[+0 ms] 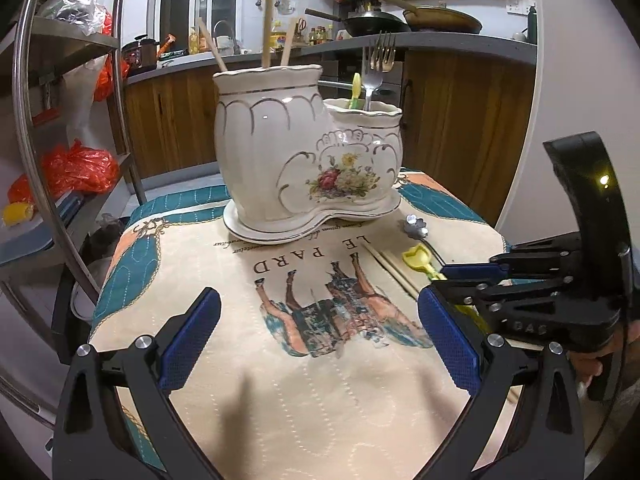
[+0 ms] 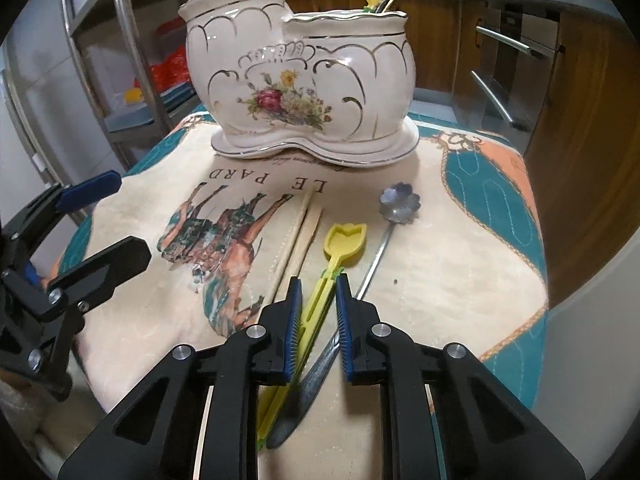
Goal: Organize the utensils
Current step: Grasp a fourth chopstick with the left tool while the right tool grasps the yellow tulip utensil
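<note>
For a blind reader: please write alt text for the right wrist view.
The right gripper closes around a yellow spoon lying on the cloth, between chopsticks and a metal spoon. Behind stands a ceramic holder.

- The yellow spoon: in the right wrist view the right hand-held gripper stands over its handle; whether the pads press on the handle cannot be told. The handle's near end is hidden behind the gripper body.
- The metal spoon: the lower handle passes beneath the right finger.
- The chopsticks on the cloth: near ends are covered by the gripper.
- In the left wrist view, the yellow spoon is cut off behind the right gripper.
- The holder: its inside is not visible; the fork and the wooden sticks show upper parts only.
- Small print below "LE PARD" is too small to read.
</note>
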A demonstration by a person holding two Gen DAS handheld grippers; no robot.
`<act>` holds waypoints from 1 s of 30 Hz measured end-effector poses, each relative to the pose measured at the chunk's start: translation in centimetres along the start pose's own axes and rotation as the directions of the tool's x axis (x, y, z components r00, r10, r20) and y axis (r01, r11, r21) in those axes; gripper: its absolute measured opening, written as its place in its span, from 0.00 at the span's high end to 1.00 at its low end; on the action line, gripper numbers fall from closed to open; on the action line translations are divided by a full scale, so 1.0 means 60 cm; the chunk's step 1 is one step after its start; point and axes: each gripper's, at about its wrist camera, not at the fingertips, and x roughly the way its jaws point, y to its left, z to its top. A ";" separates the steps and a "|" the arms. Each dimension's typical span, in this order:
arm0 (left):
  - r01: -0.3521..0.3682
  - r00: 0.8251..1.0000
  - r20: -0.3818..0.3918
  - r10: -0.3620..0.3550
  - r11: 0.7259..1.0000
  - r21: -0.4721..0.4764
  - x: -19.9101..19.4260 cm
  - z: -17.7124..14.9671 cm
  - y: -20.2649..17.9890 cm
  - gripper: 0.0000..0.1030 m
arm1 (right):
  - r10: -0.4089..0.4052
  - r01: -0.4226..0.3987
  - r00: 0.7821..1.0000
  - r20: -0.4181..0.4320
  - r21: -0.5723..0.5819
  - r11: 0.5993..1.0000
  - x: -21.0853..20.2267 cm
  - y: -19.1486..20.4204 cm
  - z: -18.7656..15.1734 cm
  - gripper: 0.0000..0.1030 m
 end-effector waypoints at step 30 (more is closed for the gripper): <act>-0.093 0.942 -0.325 0.084 0.996 -0.012 0.078 0.001 -0.122 0.73 | 0.184 -0.206 0.965 0.187 0.105 0.973 -0.097 -0.089 -0.023 0.89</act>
